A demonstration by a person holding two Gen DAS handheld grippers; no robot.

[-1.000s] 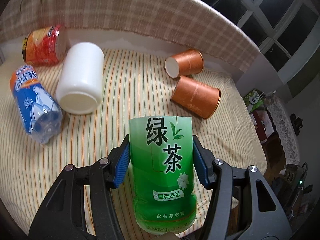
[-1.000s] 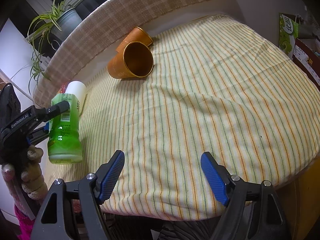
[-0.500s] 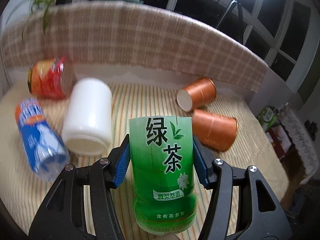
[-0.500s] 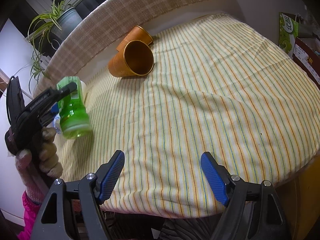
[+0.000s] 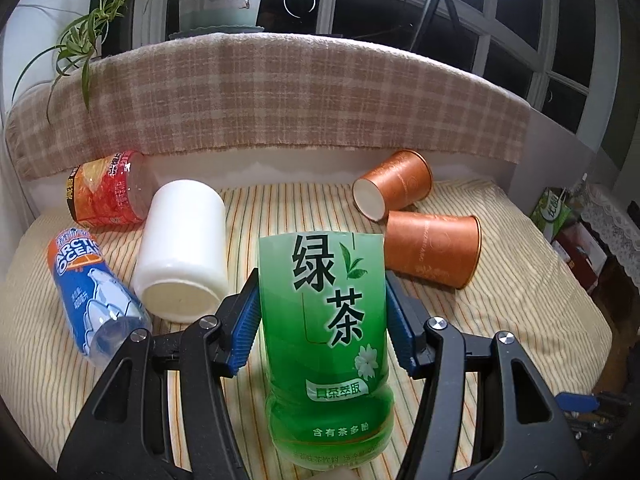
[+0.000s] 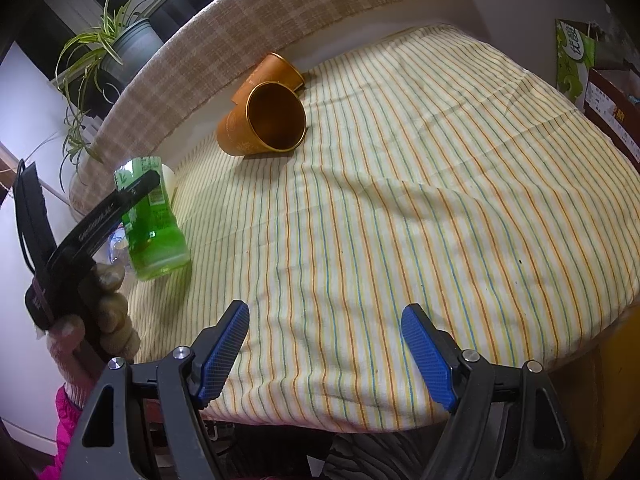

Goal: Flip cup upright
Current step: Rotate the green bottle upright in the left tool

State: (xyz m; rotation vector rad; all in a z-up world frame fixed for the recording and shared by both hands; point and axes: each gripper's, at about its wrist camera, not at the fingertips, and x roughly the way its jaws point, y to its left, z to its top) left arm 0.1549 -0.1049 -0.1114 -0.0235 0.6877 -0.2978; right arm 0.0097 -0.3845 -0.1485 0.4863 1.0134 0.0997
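Left wrist view: the left gripper [image 5: 322,322] pinches the green tea cup [image 5: 326,332], rim up, above the striped tablecloth [image 5: 520,300] near its front edge.

Right wrist view: the right gripper [image 6: 326,350] hangs spread and empty over the front edge. The flip looks nearly finished; next, lower the cup flat and release it.
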